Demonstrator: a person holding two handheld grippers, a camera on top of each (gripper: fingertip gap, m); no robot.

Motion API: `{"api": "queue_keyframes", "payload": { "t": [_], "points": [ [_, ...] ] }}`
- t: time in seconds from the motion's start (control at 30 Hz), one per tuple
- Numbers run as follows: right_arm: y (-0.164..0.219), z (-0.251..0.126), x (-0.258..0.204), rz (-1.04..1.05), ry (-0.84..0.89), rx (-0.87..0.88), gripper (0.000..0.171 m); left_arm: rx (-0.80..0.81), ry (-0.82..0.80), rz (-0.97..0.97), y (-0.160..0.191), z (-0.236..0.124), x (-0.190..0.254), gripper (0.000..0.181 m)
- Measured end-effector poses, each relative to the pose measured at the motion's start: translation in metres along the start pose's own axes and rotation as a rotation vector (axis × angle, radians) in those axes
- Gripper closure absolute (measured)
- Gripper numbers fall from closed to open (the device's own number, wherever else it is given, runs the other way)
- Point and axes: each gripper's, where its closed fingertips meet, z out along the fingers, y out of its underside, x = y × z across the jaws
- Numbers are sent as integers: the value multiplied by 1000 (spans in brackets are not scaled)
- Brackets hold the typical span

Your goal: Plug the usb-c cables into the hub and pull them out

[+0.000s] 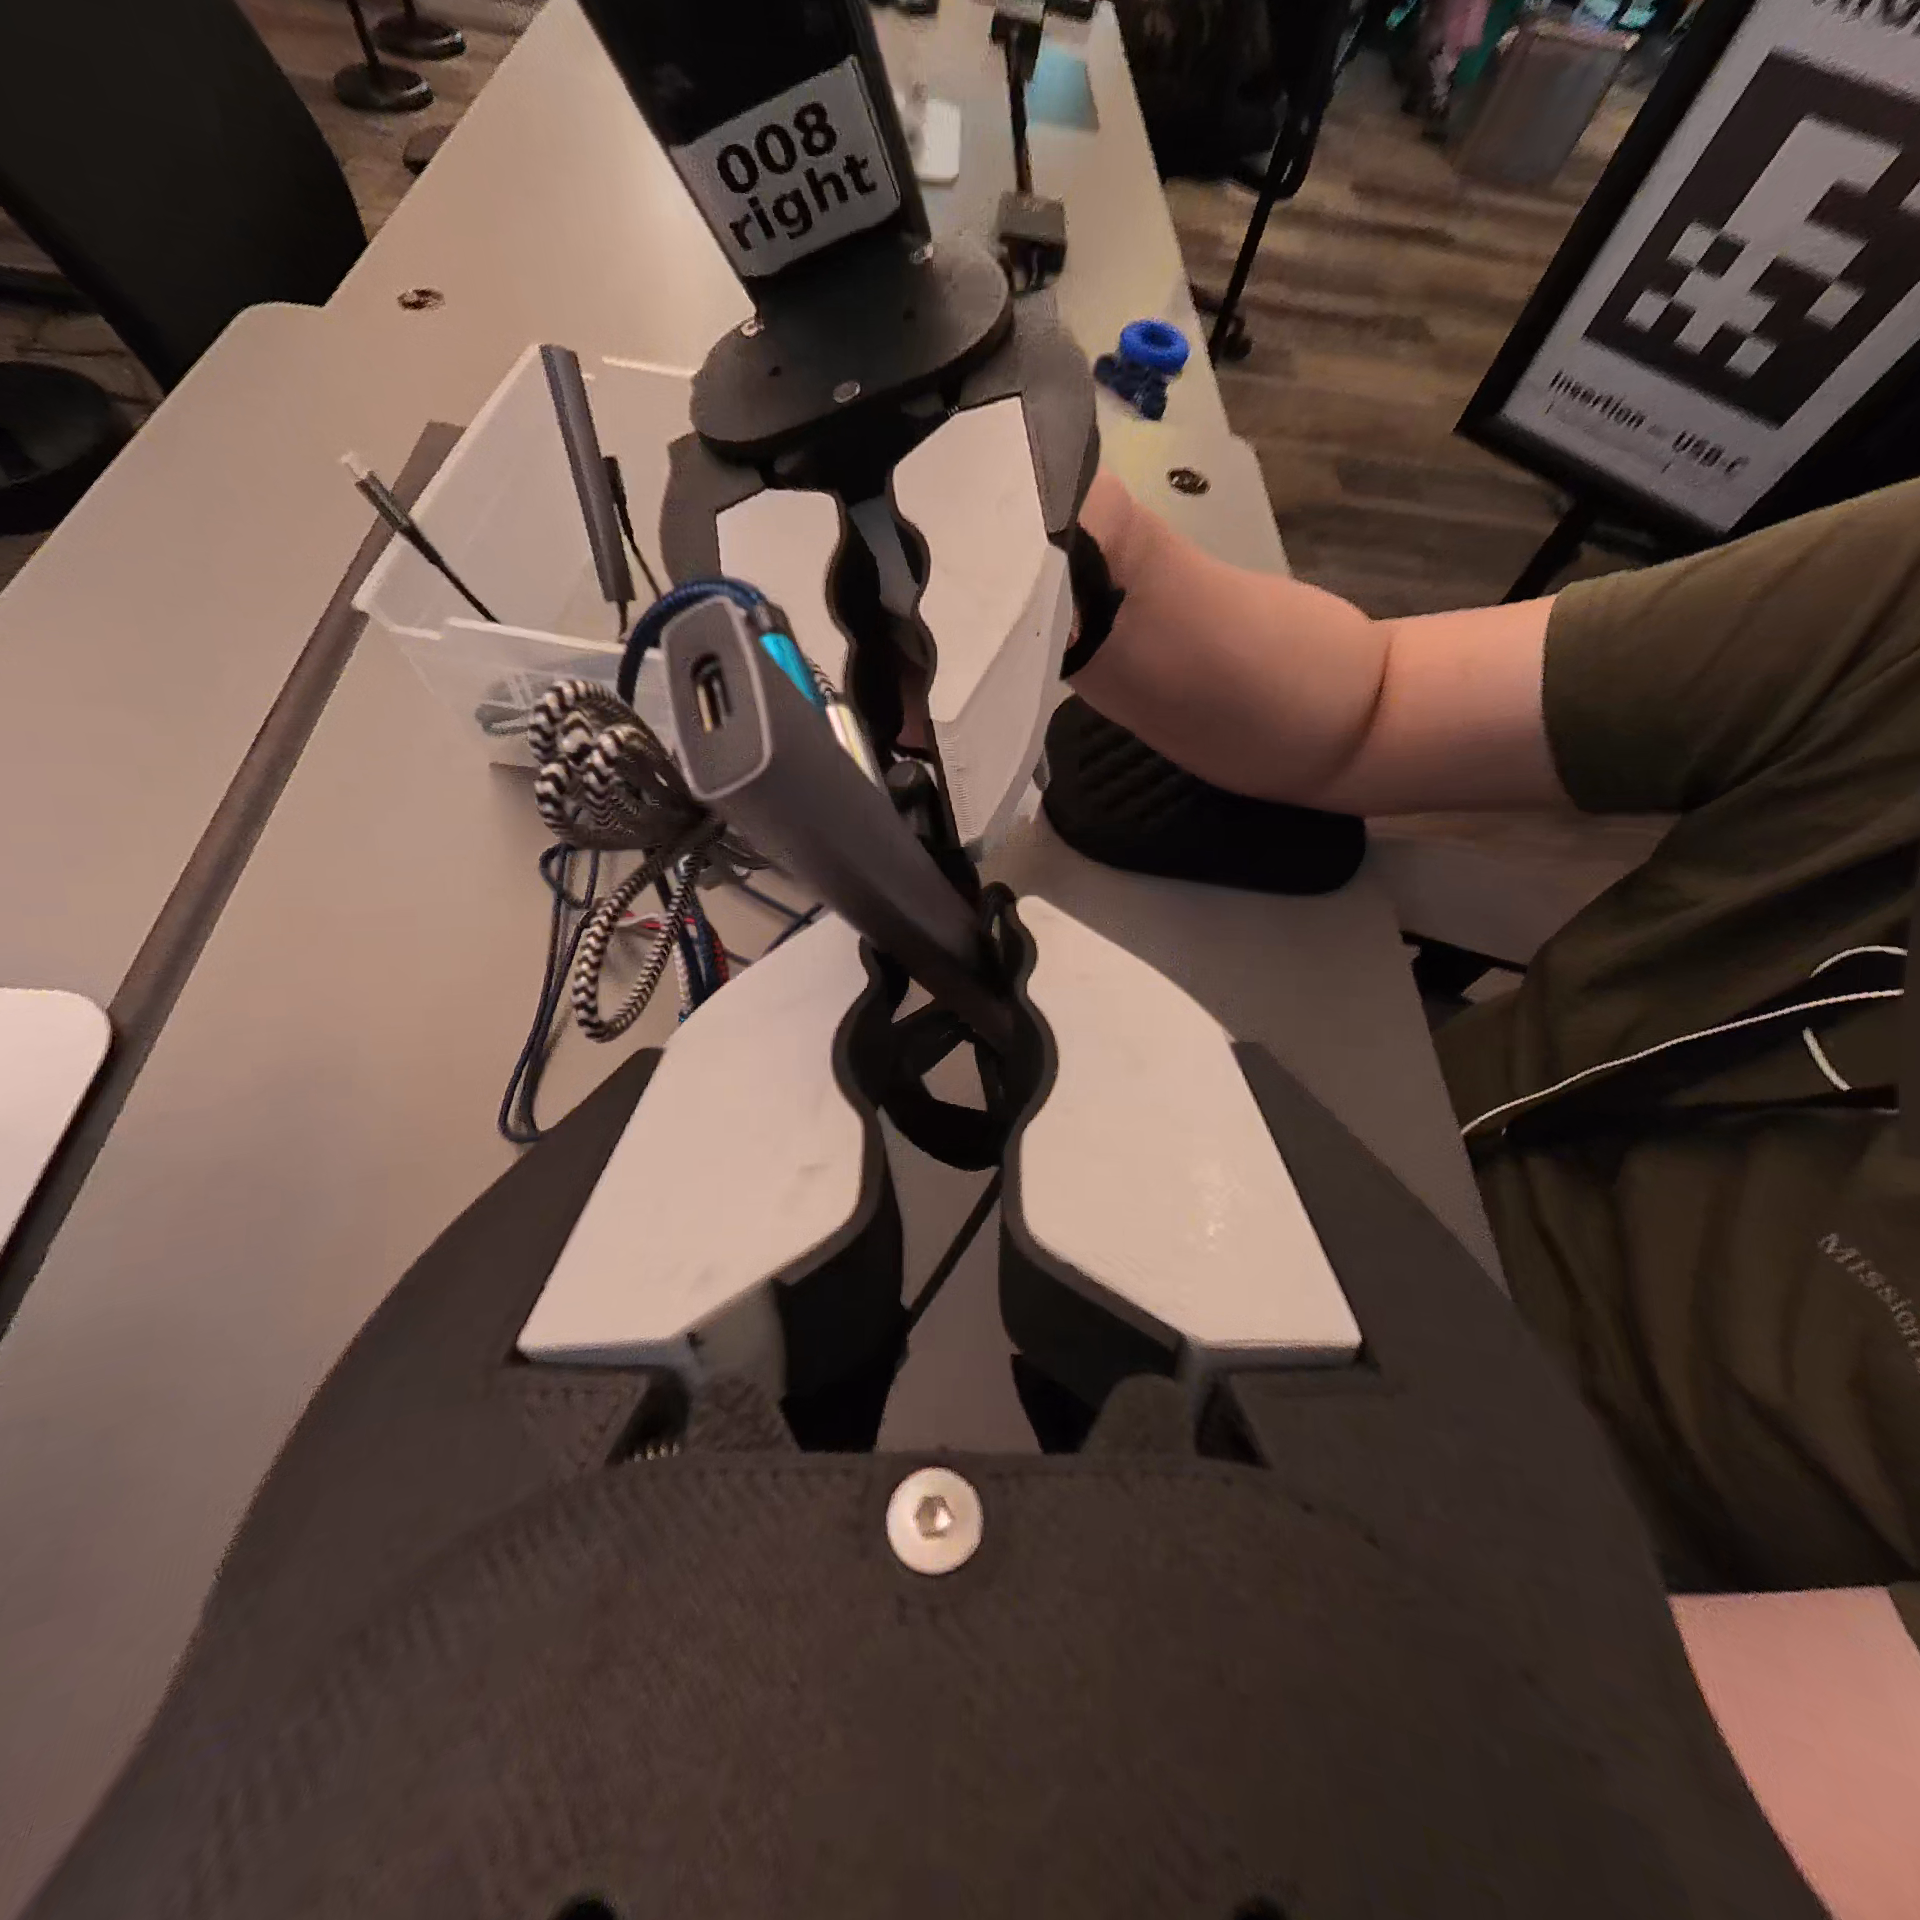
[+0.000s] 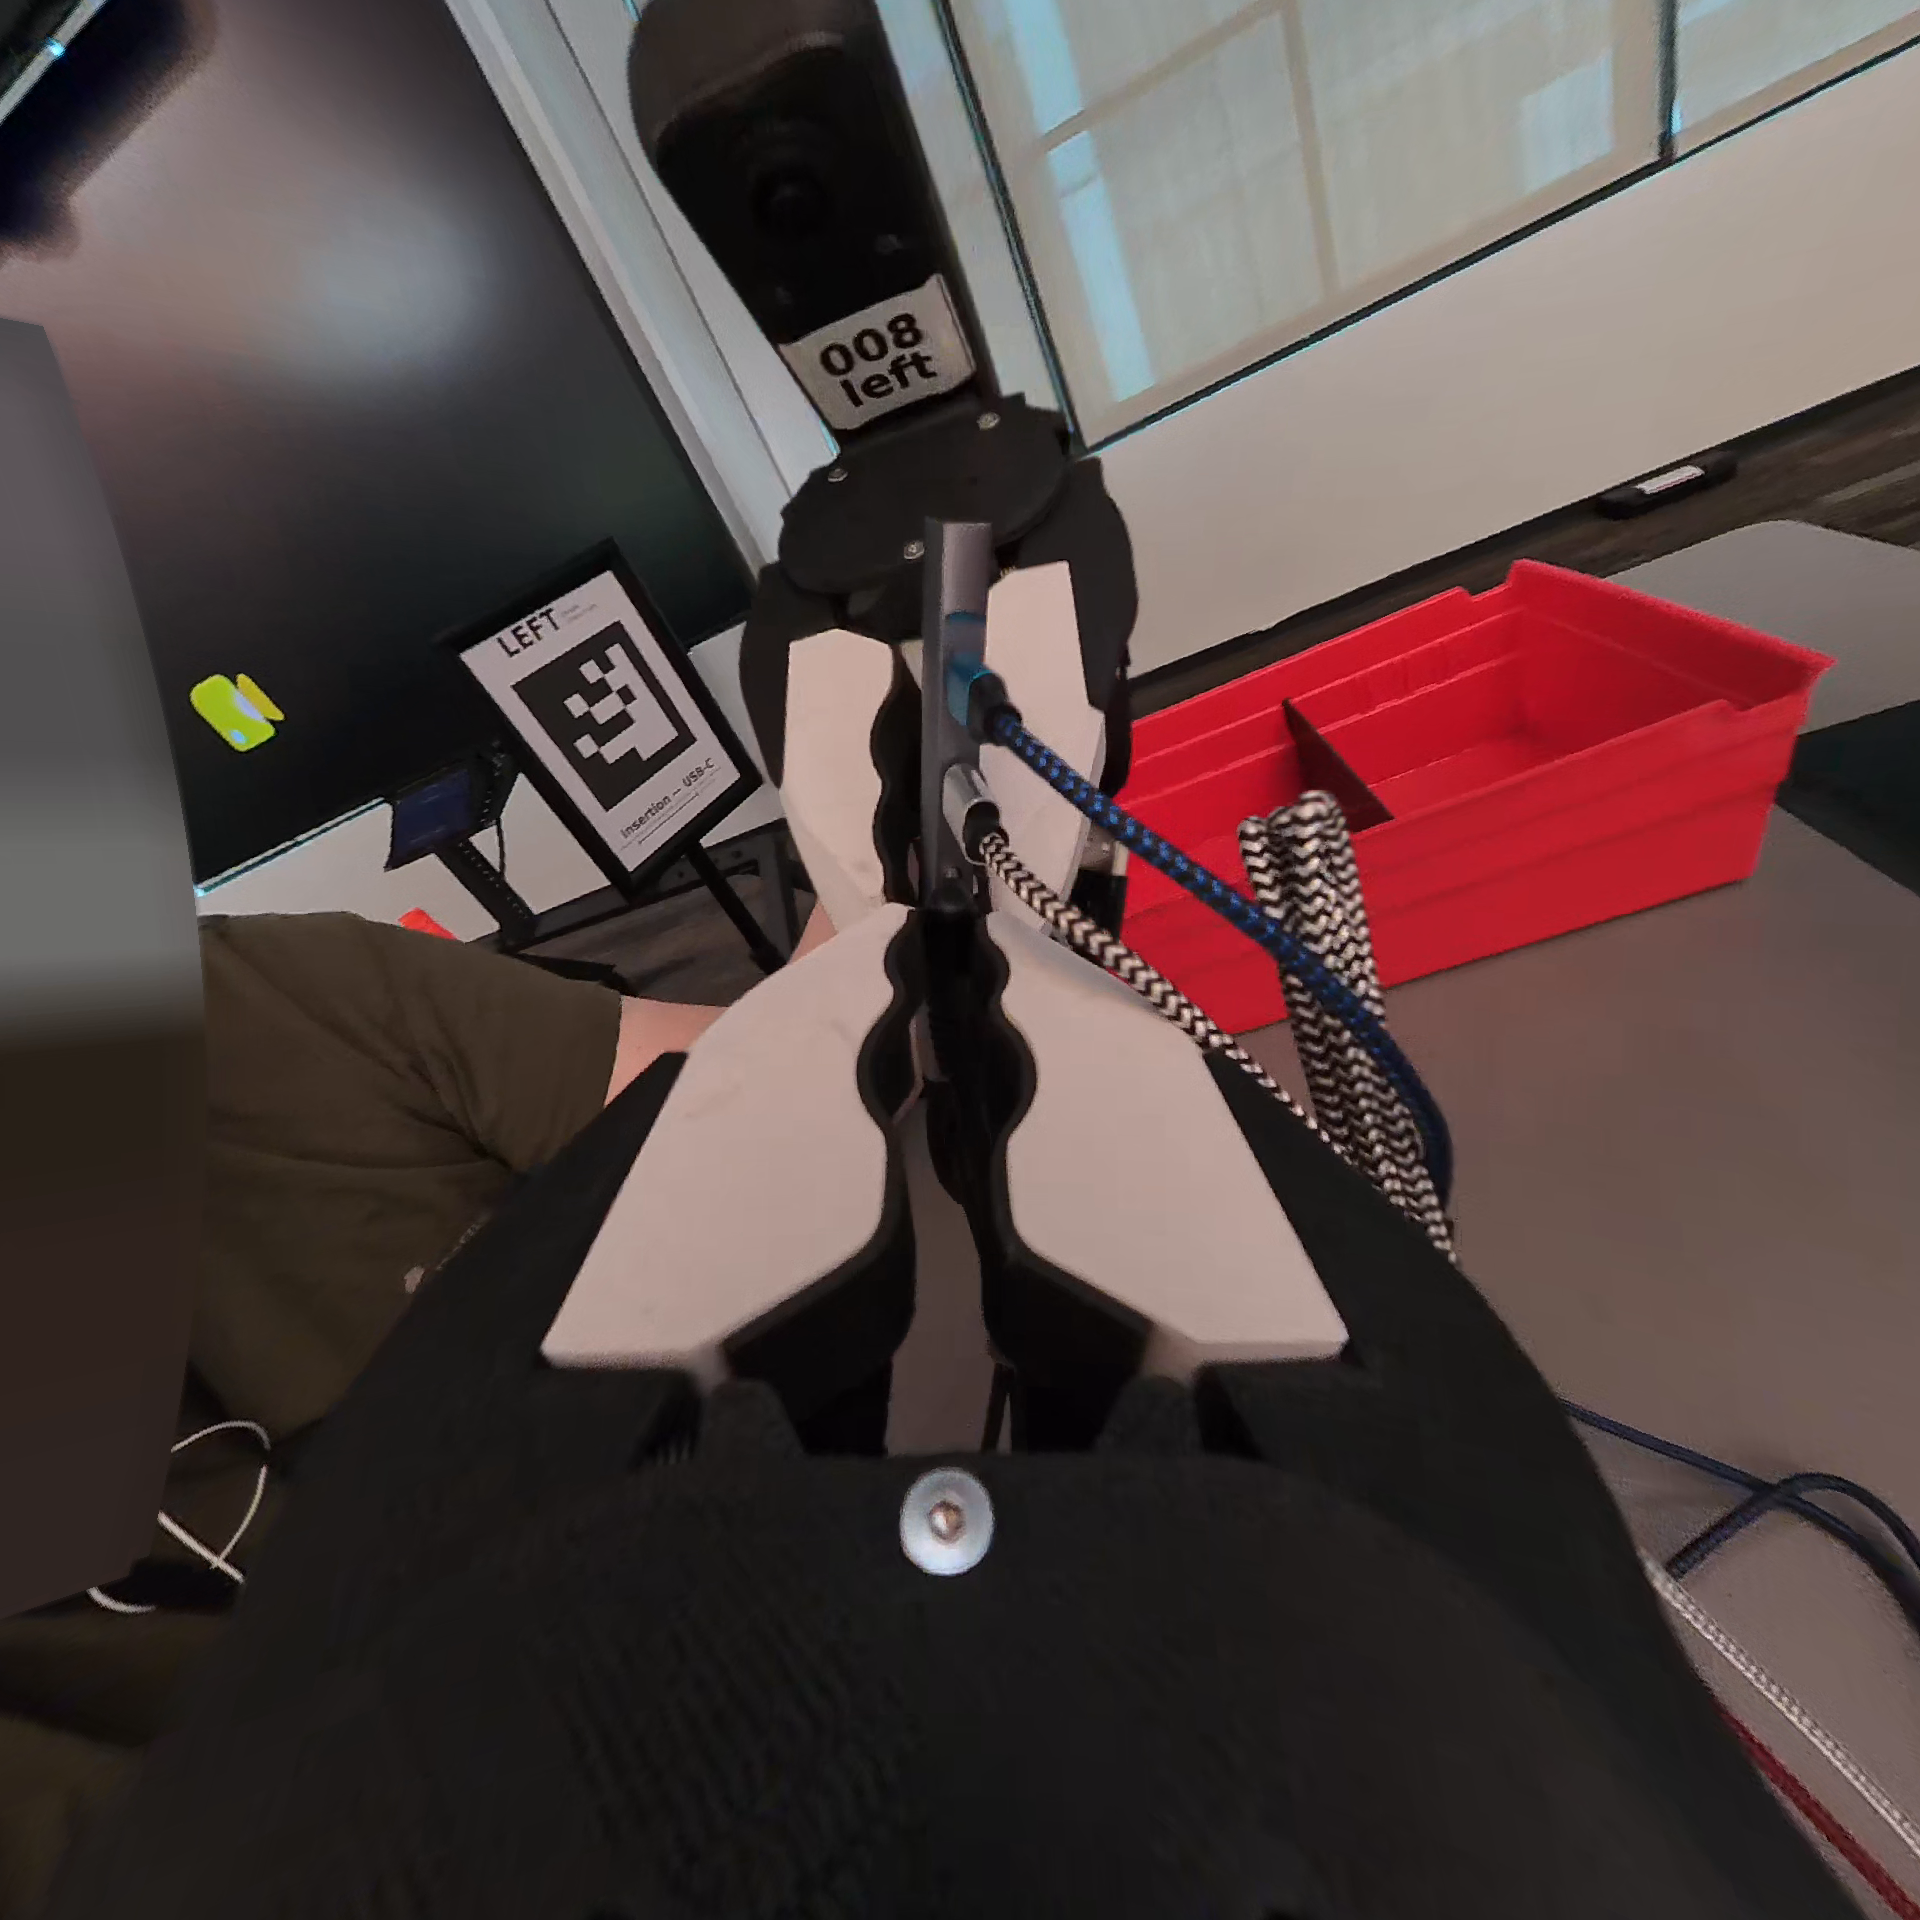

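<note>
Left wrist view: left gripper (image 1: 951, 1023) closed on near end of grey hub (image 1: 821, 810) — hub raised off surface (image 1: 312, 831), angled up-left. Braided cables (image 1: 613, 831) hang left of hub; clear bin (image 1: 499, 561) beyond.

Right wrist view: right gripper (image 2: 951, 997) pinched around black plug (image 2: 948, 935) at hub (image 2: 951, 665) edge. Blue cable (image 2: 1132, 821) and black-white cable (image 2: 1091, 935) seated in hub — both trail right. Red bin (image 2: 1455, 831) far right.

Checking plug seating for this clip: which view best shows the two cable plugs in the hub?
The right wrist view: the blue plug and silver plug sit side-on in the hub, cables trailing right. The left wrist view shows the hub end-on, its plugs mostly hidden behind it.
</note>
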Motion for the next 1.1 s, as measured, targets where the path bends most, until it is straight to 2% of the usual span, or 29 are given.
{"api": "queue_keyframes", "payload": {
  "t": [0.17,0.33,0.53,0.93,1.1],
  "points": [
    [4,5,4,-13,-17,13,163,-70,-131,49,8,-3,-6,162],
    [3,8,6,-62,-25,45,163,-57,-180,23,6,-13,-8,163],
    [5,12,3,-129,-14,38,164,-59,-129,4,8,-18,-4,169],
    [20,13,-9,-82,-77,-87,163,-80,9,98,15,-12,13,169],
    [12,12,-1,-88,-22,-35,163,-39,10,89,11,-11,7,169]
  ]
}}
